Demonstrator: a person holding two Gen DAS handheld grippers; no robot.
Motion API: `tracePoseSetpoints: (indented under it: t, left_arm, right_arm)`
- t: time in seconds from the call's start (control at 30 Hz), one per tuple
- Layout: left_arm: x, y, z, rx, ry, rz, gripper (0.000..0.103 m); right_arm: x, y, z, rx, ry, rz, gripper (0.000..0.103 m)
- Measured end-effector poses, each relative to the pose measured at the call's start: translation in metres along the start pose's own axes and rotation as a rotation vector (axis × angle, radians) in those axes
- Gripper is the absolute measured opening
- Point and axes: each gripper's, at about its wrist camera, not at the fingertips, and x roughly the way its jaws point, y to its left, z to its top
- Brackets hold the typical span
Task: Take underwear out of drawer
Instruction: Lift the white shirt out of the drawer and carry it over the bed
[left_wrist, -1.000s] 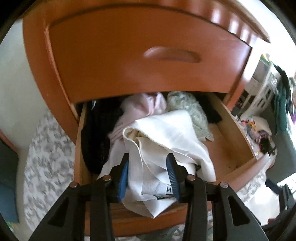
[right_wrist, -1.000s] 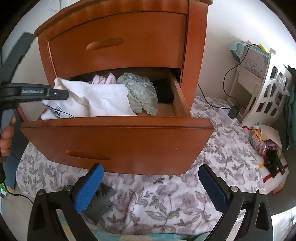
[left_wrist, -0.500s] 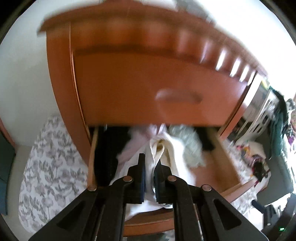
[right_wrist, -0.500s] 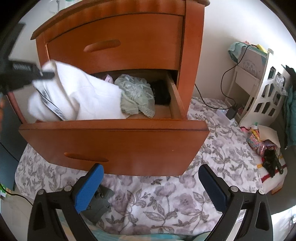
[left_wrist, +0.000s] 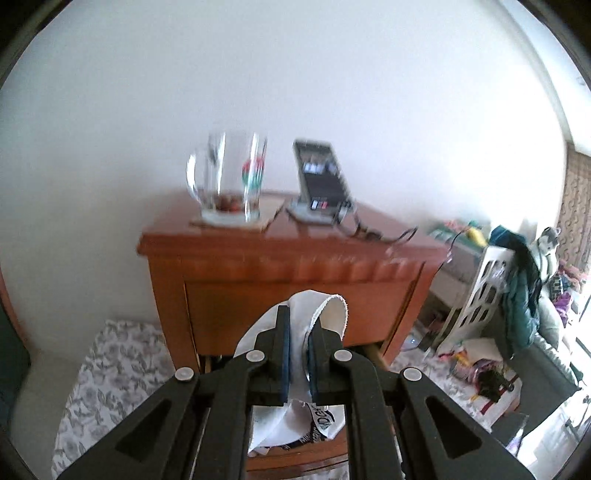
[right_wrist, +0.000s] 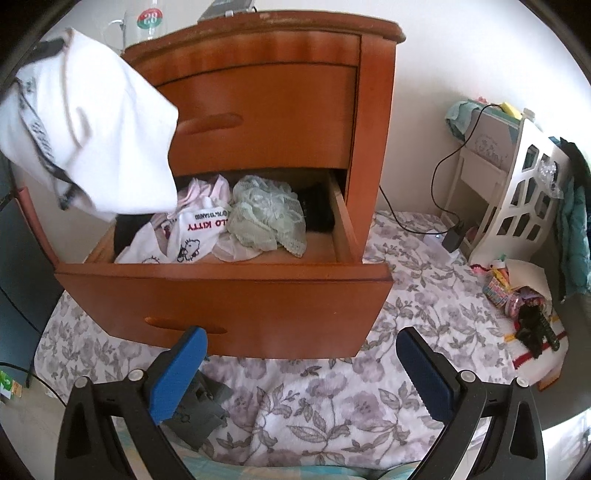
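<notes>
Pale wall and a flowered bedspread (right_wrist: 332, 402) frame a wooden nightstand (right_wrist: 280, 122) whose lower drawer (right_wrist: 229, 306) stands pulled out over the bed.

At the far left of the right wrist view, a white pair of underwear (right_wrist: 92, 122) with a printed black-and-white waistband hangs in the air, above and to the left of the open drawer and clear of its front rim. In the left wrist view the left gripper (left_wrist: 298, 356) has its fingers clenched on a fold of that same white cloth, which loops out above the fingertips and trails down below them; the nightstand's top, with a glass mug (left_wrist: 227, 181) and a phone on a stand (left_wrist: 321, 181), lies beyond and lower.

Further right, inside the drawer, other garments remain: a white piece printed with a cartoon cat (right_wrist: 192, 232), something pink (right_wrist: 207, 188) behind it, a pale green lace bundle (right_wrist: 266, 218), and dark fabric (right_wrist: 314, 210) at the back right corner.

At the bottom of that view the right gripper (right_wrist: 303, 376) hovers over the bedspread in front of the drawer, fingers spread wide and holding nothing.

By my reading, the task is nearly done: one garment is out of the drawer. What is left is to carry it away and set it down somewhere, and perhaps to close the drawer.
</notes>
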Motion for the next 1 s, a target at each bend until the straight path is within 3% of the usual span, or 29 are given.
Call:
tracePoseSetpoints:
  t: [0.17, 0.4, 1.0]
  left_arm:
    - [-0.038, -0.006, 0.005, 0.020, -0.051, -0.026, 0.008]
    - [-0.068, -0.014, -0.003, 0.023, -0.062, -0.062, 0.008]
    - [-0.074, -0.016, -0.058, -0.025, 0.079, -0.104, 0.008]
  right_arm:
    - [-0.013, 0.000, 0.002, 0.005, -0.026, -0.008, 0.103]
    - [-0.030, 0.001, 0.002, 0.007, -0.054, -0.013, 0.103]
    - [-0.060, 0.003, 0.000, 0.009, -0.097, -0.030, 0.103]
